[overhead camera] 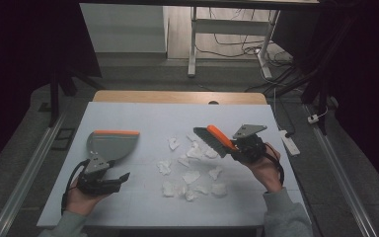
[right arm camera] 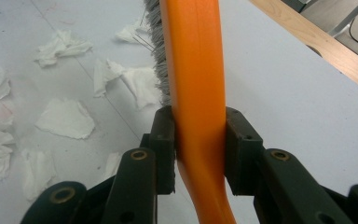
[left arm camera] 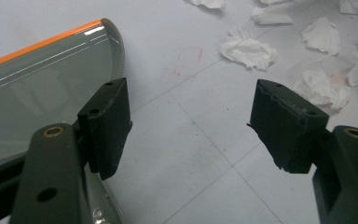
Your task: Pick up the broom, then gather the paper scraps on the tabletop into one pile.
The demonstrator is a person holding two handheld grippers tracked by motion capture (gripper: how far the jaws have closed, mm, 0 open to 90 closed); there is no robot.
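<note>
Your right gripper [right arm camera: 199, 149] clamps the orange brush [right arm camera: 196, 70] handle above the paper scraps [overhead camera: 191, 170] mid-table, while your left gripper [left arm camera: 189, 126] hangs with its 2 jaws wide and empty, just beside the dustpan [overhead camera: 109, 143].

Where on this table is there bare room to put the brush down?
Bare table lies along the far edge, beyond the dustpan and brush, and along the near edge. The middle is crowded with torn tissue scraps.
</note>
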